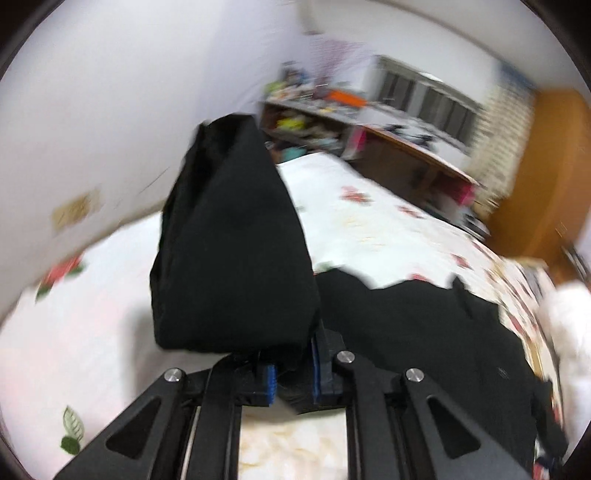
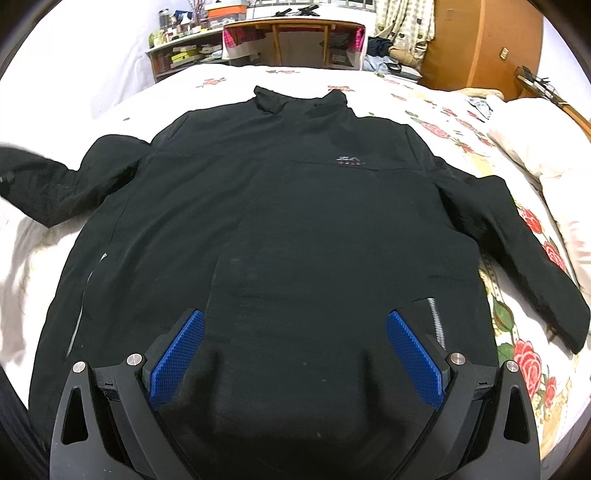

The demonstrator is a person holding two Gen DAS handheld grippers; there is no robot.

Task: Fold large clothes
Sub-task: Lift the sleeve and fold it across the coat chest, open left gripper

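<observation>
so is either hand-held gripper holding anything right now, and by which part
The left hand-held gripper is shut on the black jacket, pinching its sleeve near the end. The right hand-held gripper is open, holding nothing.

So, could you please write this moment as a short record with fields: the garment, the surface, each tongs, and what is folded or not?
garment: black jacket, spread front up, collar at the far end
surface: bed with rose-print sheet
left tongs: shut on the left sleeve, which is lifted off the bed
right tongs: open, empty, above the jacket's lower hem
right sleeve: lies flat, stretched out to the side
fold state: no fold is finished yet
background: desk and shelves beyond the bed
</observation>
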